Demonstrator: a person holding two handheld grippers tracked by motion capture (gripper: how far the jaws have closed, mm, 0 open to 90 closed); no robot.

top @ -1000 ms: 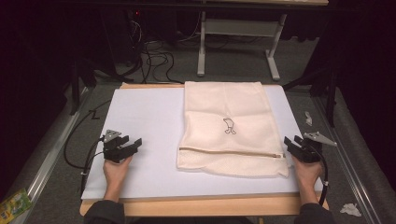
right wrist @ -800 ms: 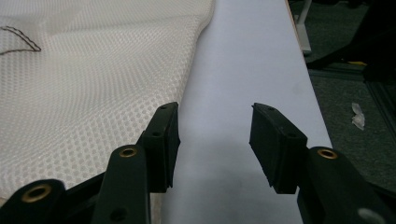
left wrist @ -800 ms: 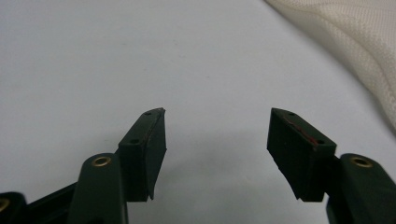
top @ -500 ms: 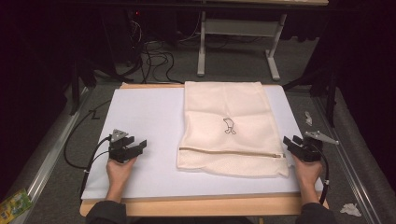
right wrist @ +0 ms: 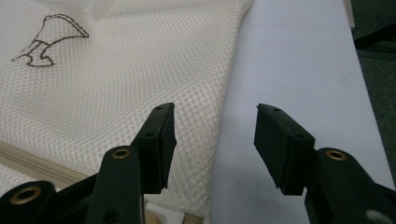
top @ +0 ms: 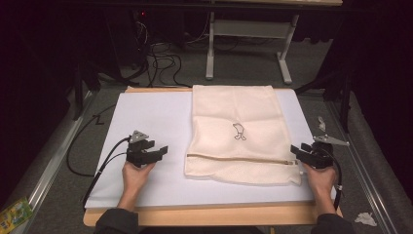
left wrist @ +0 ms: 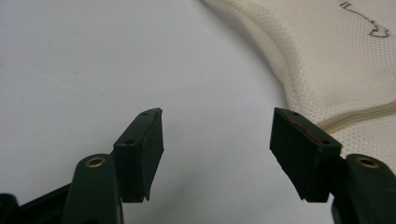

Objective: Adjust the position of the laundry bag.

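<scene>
A cream mesh bag (top: 238, 134) with a small dark emblem lies flat on the white sheet covering the desk (top: 156, 122), toward its right half. The right hand-held gripper (top: 304, 153) sits at the bag's lower right corner by the zipper end; its jaws have just been opening and stand spread, pinching nothing. The left hand-held gripper (top: 158, 152) hovers over bare sheet left of the bag, jaws spread and empty.

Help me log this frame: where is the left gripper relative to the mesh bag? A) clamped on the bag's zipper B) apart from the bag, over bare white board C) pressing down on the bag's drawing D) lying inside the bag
B: the left gripper stands open over the white board, left of the mesh bag, with nothing between its jaws.
</scene>
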